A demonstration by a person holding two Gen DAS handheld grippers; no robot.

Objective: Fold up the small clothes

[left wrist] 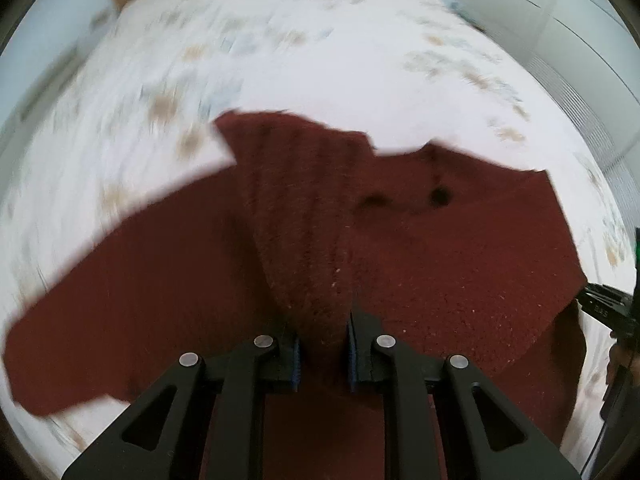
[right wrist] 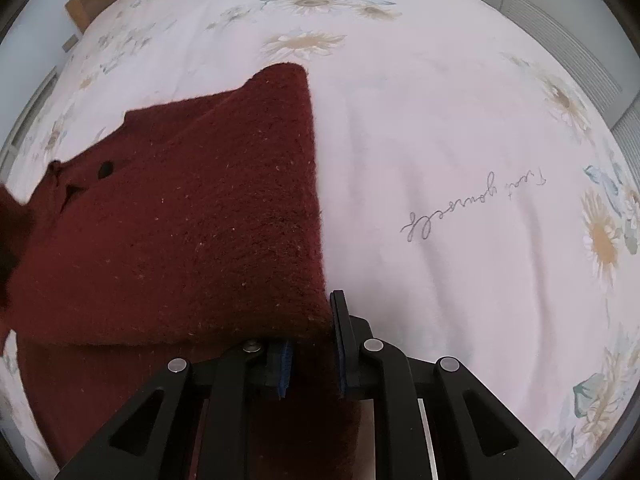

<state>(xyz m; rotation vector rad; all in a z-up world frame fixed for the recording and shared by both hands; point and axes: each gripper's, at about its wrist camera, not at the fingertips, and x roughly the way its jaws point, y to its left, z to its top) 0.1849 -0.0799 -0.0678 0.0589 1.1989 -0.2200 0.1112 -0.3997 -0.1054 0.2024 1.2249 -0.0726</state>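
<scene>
Dark red knit sweater [left wrist: 420, 248] lies on the bed [left wrist: 320, 60], partly lifted off the floral cover.

Left gripper [left wrist: 322, 344]: fingers clamped on a raised ridge of the knit that runs straight away from the fingers up the view, ending at a loose corner. Fabric fills the gap between the pads.

Right gripper [right wrist: 310, 350]: fingers pinched on the near right corner of the sweater [right wrist: 180, 220]. The straight side edge runs from that corner away up the view to a far corner. All the cloth lies left of these fingers; bare bed [right wrist: 440, 140] to the right.

Key relation: both grippers hold the near edge, and the garment's long axis runs away from them toward the far end of the bed. So the fold likely carries the near edge forward over the far part. Neither hand is clearly nearer to the far edge.

Hard to read: left view is motion-blurred. A sleeve-like flap trails off to lower left, its end cut off. Dark spots near the centre may be buttons or holes; can't tell. A black object at the right edge of the left view is probably the other gripper, mostly cropped. Cloth under both grippers is hidden.
</scene>
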